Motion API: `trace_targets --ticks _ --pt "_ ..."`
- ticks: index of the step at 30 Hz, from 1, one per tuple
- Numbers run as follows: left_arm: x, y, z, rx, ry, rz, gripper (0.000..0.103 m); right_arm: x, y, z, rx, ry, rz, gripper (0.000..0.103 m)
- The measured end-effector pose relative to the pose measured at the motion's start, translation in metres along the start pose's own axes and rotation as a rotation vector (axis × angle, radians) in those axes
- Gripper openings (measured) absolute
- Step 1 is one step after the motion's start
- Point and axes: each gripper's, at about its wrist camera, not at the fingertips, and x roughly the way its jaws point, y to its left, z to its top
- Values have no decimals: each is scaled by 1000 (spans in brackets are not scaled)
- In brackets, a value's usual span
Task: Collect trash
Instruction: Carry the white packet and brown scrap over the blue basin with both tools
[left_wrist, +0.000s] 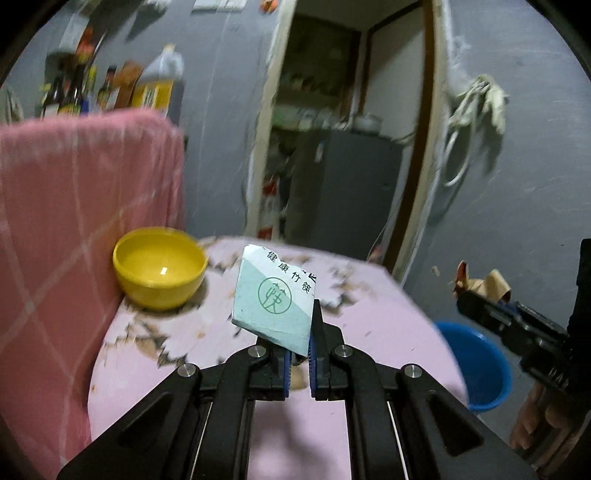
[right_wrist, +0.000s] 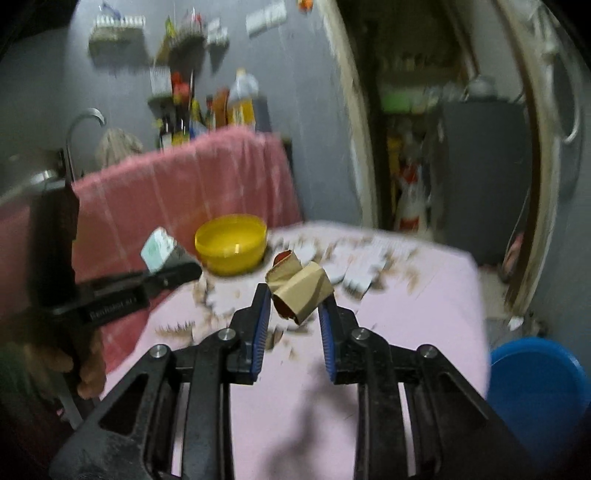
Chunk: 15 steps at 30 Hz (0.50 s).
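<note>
Nearest the left wrist camera, the left gripper (left_wrist: 300, 345) has its jaws pinched together on the lower corner of a folded green-and-white chopstick wrapper (left_wrist: 275, 297), which stands tilted above the pink tabletop (left_wrist: 369, 332). Over the same table, the right gripper (right_wrist: 295, 306) is clamped on a crumpled brown paper scrap (right_wrist: 301, 291), both blue pads pressing its sides. Beyond them, torn flakes of the table's peeling surface (right_wrist: 354, 269) lie scattered. A yellow bowl (left_wrist: 159, 266) sits at the far left edge, against a pink checked cloth (left_wrist: 74, 184). Off the table's right side, lower down, stands a blue basin (right_wrist: 539, 384). Farther back, a doorway (left_wrist: 351, 110) opens in the grey wall.
</note>
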Motion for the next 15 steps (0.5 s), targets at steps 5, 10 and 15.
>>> trace_targets --ticks 5,10,15 --pt "-14 -43 14 39 -89 -52 5 -52 -10 17 1 -137 -67 48" --pt "-15 -86 28 76 -130 -129 5 -89 -24 24 -7 -213 -146 49" --pt "-1 -128 33 125 -127 -197 5 -117 -48 21 5 -248 -230 49"
